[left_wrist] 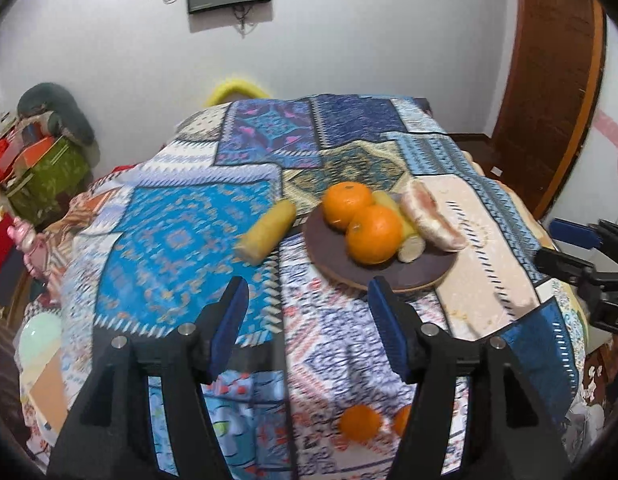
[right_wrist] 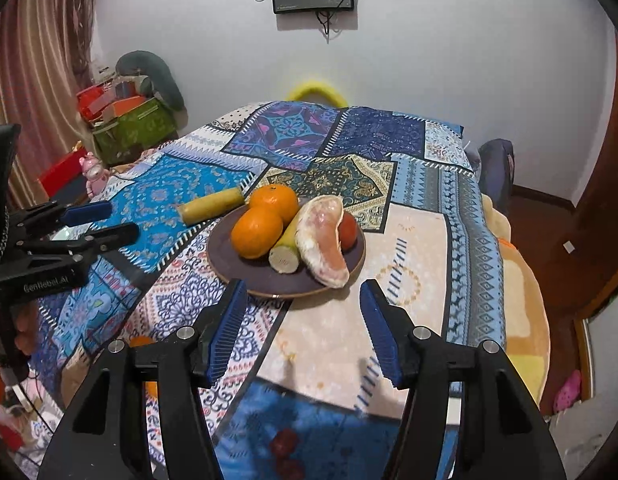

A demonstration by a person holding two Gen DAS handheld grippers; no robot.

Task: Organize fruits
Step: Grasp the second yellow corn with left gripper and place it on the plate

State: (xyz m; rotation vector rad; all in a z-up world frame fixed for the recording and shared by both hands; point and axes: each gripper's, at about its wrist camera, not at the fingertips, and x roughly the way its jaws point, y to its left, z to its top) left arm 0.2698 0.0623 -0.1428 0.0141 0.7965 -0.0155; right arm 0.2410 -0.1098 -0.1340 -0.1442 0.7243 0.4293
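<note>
Partway done, by the look of it. Brown plate (right_wrist: 351, 258) at frame centre on the patchwork cloth (right_wrist: 329, 340) already carries two oranges (right_wrist: 257, 232), a peeled pomelo wedge (right_wrist: 323, 242), a cut yellowish piece (right_wrist: 285, 254) and a red fruit (right_wrist: 348, 229) behind. Still loose: a yellowish cylinder (right_wrist: 211, 205) just left of the plate, two oranges (left_wrist: 360, 422) low in the left wrist view, dark red fruit (right_wrist: 285, 442) at the bottom of the right wrist view. Left hand-held gripper (left_wrist: 308, 308) and right hand-held gripper (right_wrist: 303, 308) both released, jaws parted and empty, angled down toward the plate's near rim, hovering clear of the cloth.
</note>
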